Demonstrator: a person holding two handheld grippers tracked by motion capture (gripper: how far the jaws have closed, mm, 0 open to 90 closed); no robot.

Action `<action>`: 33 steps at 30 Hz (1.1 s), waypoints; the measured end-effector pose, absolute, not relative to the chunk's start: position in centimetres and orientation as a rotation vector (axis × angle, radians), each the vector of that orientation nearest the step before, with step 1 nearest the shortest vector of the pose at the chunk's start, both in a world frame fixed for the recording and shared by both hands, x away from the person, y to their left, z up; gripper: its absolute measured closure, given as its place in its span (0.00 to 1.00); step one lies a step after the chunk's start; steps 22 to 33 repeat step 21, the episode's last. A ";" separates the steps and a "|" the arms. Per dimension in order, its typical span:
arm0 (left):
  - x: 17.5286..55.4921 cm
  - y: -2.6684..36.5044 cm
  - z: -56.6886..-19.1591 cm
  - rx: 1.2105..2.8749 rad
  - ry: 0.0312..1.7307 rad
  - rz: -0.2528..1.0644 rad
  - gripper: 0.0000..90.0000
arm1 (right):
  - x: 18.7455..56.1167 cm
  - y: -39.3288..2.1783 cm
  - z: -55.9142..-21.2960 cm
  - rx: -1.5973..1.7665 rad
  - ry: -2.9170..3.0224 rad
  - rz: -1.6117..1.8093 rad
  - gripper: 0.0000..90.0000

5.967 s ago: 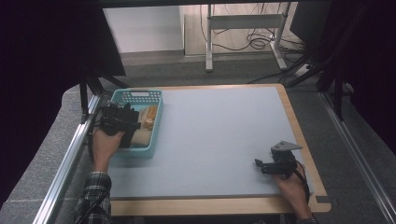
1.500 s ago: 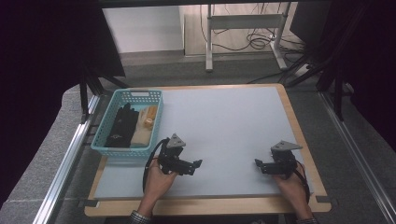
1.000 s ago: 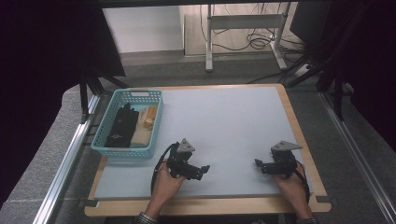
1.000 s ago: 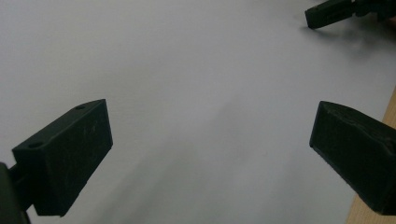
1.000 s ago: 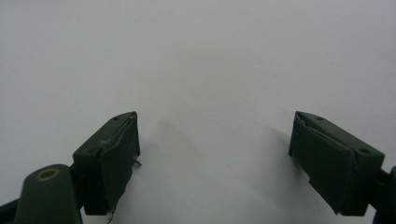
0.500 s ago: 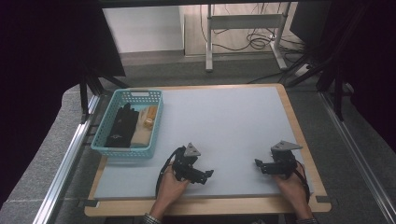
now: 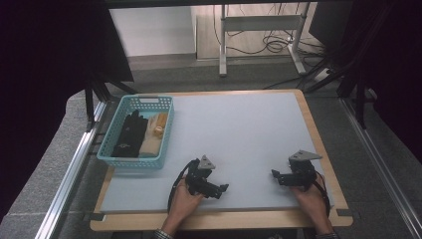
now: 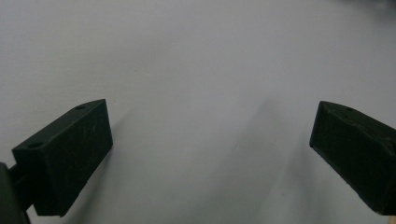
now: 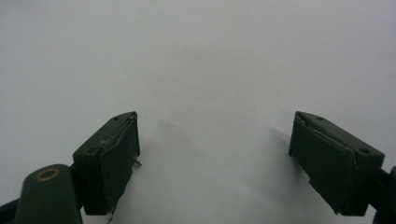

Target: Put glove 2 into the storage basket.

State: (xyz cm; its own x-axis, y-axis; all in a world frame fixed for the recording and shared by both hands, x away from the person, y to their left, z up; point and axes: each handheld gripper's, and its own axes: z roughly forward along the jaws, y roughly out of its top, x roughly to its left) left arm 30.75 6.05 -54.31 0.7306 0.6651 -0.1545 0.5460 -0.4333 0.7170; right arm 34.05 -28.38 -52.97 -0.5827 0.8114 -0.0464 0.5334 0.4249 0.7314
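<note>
With both tools spread wide and empty, the left tool [image 7: 222,188] and right tool [image 7: 274,175] probably needed only to rest low on the near tabletop [image 7: 239,129], well apart from the basket [image 7: 105,155].

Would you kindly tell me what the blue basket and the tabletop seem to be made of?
The blue basket looks like moulded plastic: uniform turquoise colour, slotted lattice walls. The tabletop seems a matte pale grey sheet, possibly laminate, over a wooden board whose light edge shows around it.
</note>
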 end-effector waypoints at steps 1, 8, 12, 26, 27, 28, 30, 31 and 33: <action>30.7 6.0 -54.3 2.140 0.911 0.192 0.00 | 34.0 -28.4 -53.0 1.146 2.290 0.965 0.18; 30.7 6.0 -54.3 2.145 0.909 0.199 0.00 | 34.0 -28.4 -53.0 1.145 2.290 0.965 0.18; 30.5 5.5 -54.4 2.177 0.908 0.248 0.00 | 34.0 -28.4 -53.0 1.144 2.290 0.965 0.18; 30.2 4.9 -54.5 2.227 0.895 0.308 0.00 | 34.0 -28.4 -53.0 1.144 2.290 0.964 0.18; 30.2 4.9 -54.5 2.227 0.895 0.308 0.00 | 34.0 -28.4 -53.0 1.144 2.290 0.964 0.18; 30.2 4.9 -54.5 2.227 0.895 0.308 0.00 | 34.0 -28.4 -53.0 1.144 2.290 0.964 0.18; 30.2 4.9 -54.5 2.227 0.895 0.308 0.00 | 34.0 -28.4 -53.0 1.144 2.290 0.964 0.18; 30.2 4.9 -54.5 2.227 0.895 0.308 0.00 | 34.0 -28.4 -53.0 1.144 2.290 0.964 0.18; 30.2 4.9 -54.5 2.227 0.895 0.308 0.00 | 34.0 -28.4 -53.0 1.144 2.290 0.964 0.18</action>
